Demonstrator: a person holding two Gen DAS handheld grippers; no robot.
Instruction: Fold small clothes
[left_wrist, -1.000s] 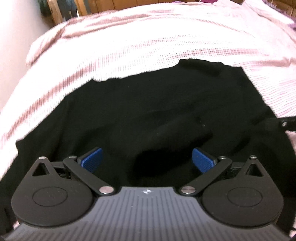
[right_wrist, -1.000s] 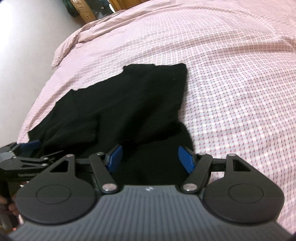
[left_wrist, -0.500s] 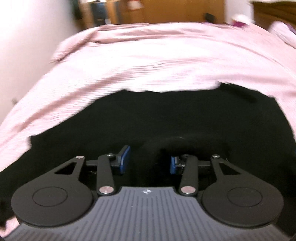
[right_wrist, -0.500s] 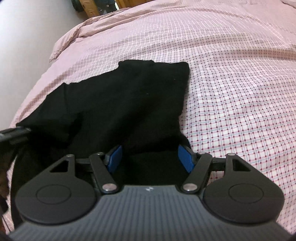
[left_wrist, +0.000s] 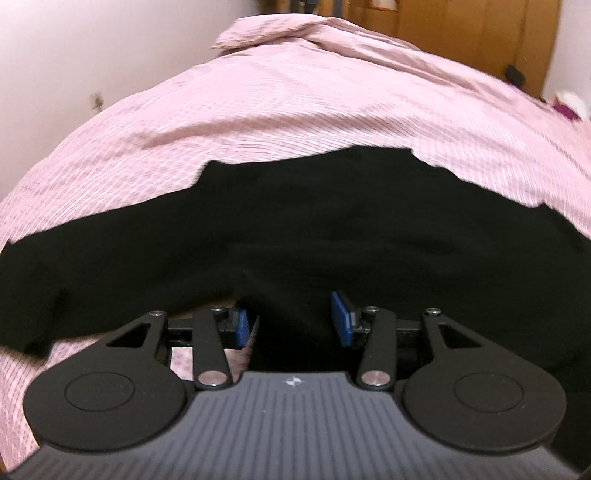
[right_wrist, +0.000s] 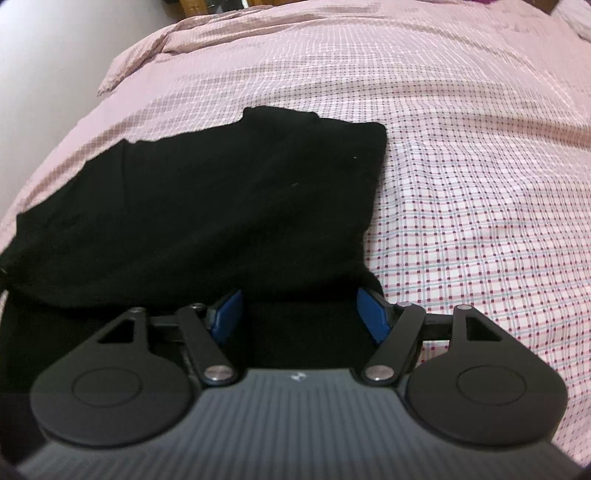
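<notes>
Fingers of left gripper (left_wrist: 291, 321) and right gripper (right_wrist: 301, 314) spread around black garment (right_wrist: 221, 192), part-folded on bed (right_wrist: 480, 184); folding remains.

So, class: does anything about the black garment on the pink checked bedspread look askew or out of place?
Nothing looks damaged or spilled. The black fabric garment lies unevenly on the pink checked bedspread: its near edge is bunched between the pads of the right claw, and the far edge is stepped, not straight.

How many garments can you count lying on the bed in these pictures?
1. A single black garment is spread on the pink checked bedcover, its near edge lying between the fingers of both grippers. Anything under it would be hidden.
</notes>
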